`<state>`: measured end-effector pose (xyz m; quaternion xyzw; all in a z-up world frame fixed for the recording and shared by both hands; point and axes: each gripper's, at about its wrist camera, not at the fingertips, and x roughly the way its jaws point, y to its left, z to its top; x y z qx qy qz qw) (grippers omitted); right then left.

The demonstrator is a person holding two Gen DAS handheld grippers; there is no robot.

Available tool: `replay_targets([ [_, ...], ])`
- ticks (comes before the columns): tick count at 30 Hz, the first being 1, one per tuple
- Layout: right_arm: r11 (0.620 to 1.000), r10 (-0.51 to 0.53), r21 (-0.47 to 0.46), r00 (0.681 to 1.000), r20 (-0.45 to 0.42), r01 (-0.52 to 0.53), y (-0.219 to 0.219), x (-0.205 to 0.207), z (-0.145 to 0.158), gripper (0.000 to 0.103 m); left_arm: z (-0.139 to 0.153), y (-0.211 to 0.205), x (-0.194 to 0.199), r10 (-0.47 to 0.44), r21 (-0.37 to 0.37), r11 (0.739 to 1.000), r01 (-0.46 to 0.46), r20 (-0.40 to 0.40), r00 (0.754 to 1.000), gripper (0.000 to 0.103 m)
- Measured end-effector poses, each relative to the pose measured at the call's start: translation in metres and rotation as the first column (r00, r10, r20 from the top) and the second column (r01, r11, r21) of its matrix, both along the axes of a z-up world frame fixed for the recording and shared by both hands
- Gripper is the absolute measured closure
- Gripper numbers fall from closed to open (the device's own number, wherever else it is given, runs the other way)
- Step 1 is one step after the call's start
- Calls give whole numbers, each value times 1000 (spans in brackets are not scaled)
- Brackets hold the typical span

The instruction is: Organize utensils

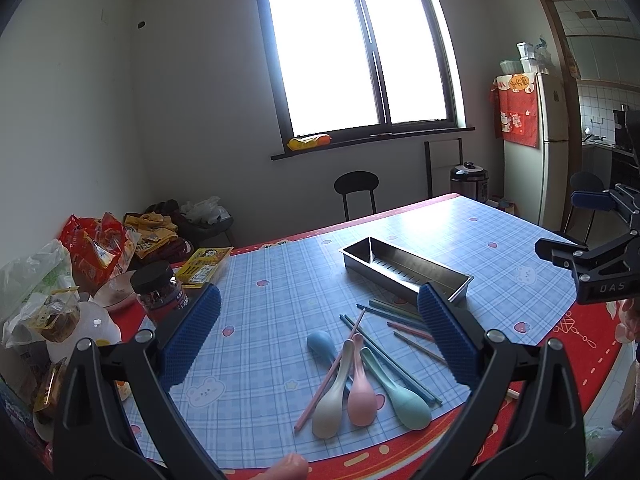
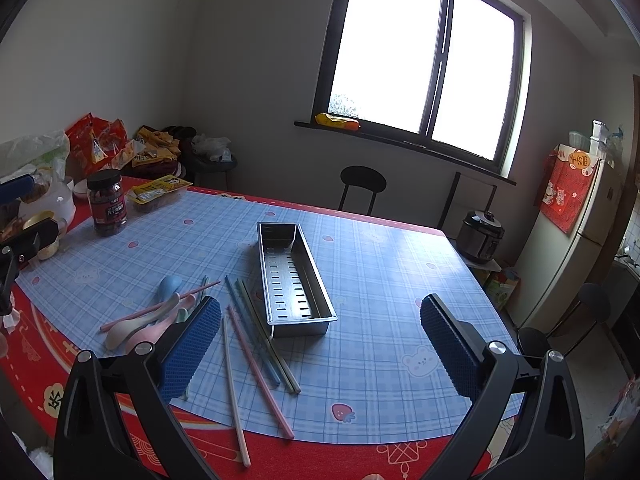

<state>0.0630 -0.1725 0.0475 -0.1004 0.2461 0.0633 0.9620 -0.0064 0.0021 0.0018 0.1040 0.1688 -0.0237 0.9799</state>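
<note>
Now the left gripper (image 1: 318, 334) hangs over the table with its blue ribbed pads wide apart, holding nothing. Below it, near the front edge of the blue checked tablecloth (image 1: 272, 292), lie four pastel plastic spoons (image 1: 352, 384), crossed by a pink chopstick (image 1: 330, 372). The right gripper (image 2: 320, 346) is also spread apart and holds nothing. Under it more thin pastel chopsticks (image 2: 256, 360) lie scattered, some touching the long perforated steel tray (image 2: 294, 280) in the middle of the table. A dark jar with black lid (image 2: 106, 202) stands near the far left corner.
</note>
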Motion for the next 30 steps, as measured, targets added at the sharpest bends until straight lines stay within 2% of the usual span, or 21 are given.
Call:
replay_targets([
  [11,1000,6,8,1000,-13,-5,1,2,-9,5,-6,6,4,-12,-35,999,11,-29,1000,6],
  [17,986,118,125,991,-66,-109,-2,16,-26,5,-23,19,19,-63,-98,994,52,-111,992,6],
  [23,963,212,201,965,-152,-180,5,30,-71,5,-56,39,32,-57,-132,991,34,-173,983,6],
  [27,964,223,194,950,-220,-181,8,41,-98,5,-74,52,31,-56,-147,988,38,-118,991,6],
  [30,965,230,191,927,-297,-179,8,49,-117,5,-90,56,39,-100,-137,988,75,-188,977,6],
])
